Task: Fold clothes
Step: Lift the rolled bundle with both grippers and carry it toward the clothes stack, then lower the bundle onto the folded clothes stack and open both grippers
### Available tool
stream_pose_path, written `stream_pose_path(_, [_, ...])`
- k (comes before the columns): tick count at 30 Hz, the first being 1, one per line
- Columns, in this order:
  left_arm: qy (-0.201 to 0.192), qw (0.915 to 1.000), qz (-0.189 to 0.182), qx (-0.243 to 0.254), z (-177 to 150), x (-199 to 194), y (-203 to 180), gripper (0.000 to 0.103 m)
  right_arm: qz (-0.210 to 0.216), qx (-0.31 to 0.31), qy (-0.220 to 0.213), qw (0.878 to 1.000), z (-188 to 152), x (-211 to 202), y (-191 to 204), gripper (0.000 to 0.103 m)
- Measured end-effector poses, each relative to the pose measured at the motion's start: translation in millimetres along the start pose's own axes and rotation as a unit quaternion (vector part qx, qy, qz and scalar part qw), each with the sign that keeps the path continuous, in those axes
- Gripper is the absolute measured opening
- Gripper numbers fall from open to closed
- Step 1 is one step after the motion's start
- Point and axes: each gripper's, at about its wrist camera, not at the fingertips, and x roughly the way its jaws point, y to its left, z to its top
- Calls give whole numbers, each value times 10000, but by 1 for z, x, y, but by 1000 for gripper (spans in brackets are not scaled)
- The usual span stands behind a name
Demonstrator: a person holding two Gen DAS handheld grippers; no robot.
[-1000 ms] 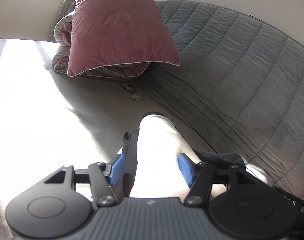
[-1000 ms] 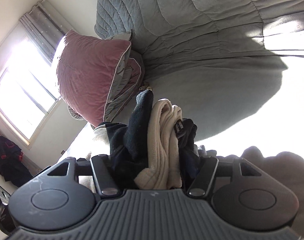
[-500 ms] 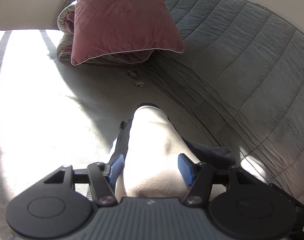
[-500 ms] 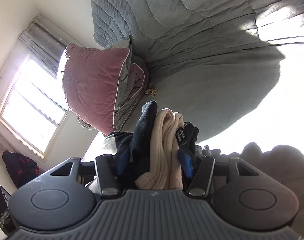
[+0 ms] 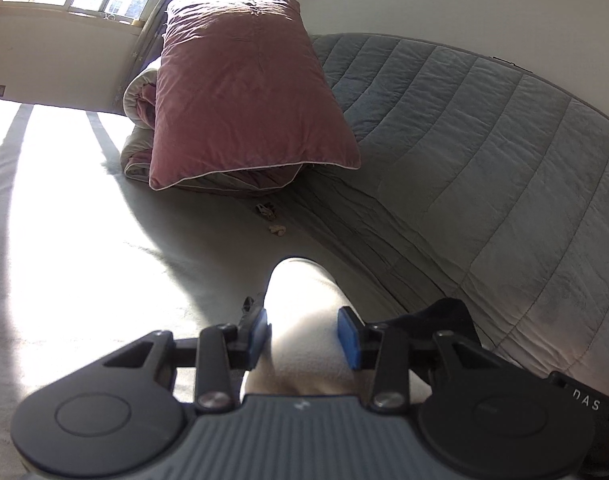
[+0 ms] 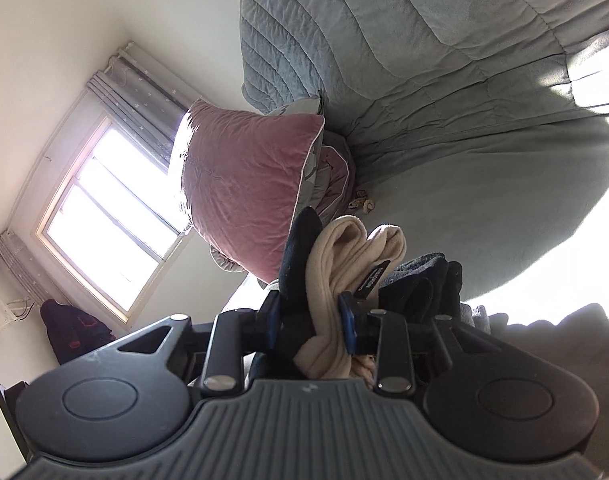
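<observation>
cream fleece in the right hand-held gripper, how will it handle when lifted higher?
Likely floppy: the cream fleece bunches in soft folds between the right hand-held gripper pads. Probably light, since it stands in loose loops. It may drag the dark garment bunched against it.

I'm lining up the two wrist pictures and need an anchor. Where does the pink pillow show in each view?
Left wrist: the pink pillow sits upper centre, leaning on a rolled blanket, window to its upper left.
Right wrist: the pink pillow is left of centre, tipped sideways, window to its left.
Shared landmark: the grey quilt lies to the pillow's right in both views.
</observation>
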Motion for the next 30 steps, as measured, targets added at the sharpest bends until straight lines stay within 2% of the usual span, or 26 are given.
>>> stream_pose_path(2, [196, 9996, 209, 59, -7, 8, 9, 38, -211, -53, 66, 9997, -7, 6, -6, 35])
stream_pose_path(4, [286, 9992, 250, 142, -13, 11, 13, 50, -448, -146, 37, 9989, -11, 9, -12, 37])
stream_pose_path(5, [279, 9991, 234, 195, -14, 10, 13, 51, -517, -149, 26, 9985, -11, 9, -14, 40])
stream_pose_path(8, [119, 9989, 253, 364, -11, 3, 6, 51, -660, -131, 24, 9977, -9, 7, -20, 53])
stream_pose_path(11, [-119, 9980, 316, 535, -5, -5, -5, 52, -716, -373, -165, 9966, -2, -1, -11, 56])
stream_pose_path(13, [-420, 9967, 311, 615, -1, -12, -12, 49, -681, -657, -432, 9946, 2, -7, -1, 56])
stream_pose_path(15, [-665, 9950, 132, 739, 0, -17, -20, 45, -463, -977, -702, 9917, 3, -11, 9, 56])
stream_pose_path(17, [-634, 9939, -113, 890, -3, -16, -25, 40, -141, -1265, -895, 9878, 1, -12, 17, 56])
stream_pose_path(20, [-474, 9930, -244, 1054, -15, -10, -27, 33, 150, -1538, -820, 9846, -5, -1, 24, 48])
stream_pose_path(24, [-292, 9906, -215, 1322, -38, -1, -25, 33, -324, -1664, -534, 9841, -11, 19, 19, 43])
stream_pose_path(25, [-272, 9898, -225, 1383, -43, 0, -24, 33, -566, -1683, -412, 9833, -11, 25, 16, 38])
stream_pose_path(26, [-253, 9890, -239, 1438, -47, 1, -23, 33, -737, -1659, -302, 9829, -12, 29, 12, 26])
stream_pose_path(27, [-233, 9882, -254, 1493, -51, 2, -22, 33, -856, -1611, -206, 9830, -12, 32, 8, 19])
stream_pose_path(30, [-206, 9893, -270, 1420, -49, -1, -23, 34, -847, -1539, -129, 9844, -15, 31, 3, 19])
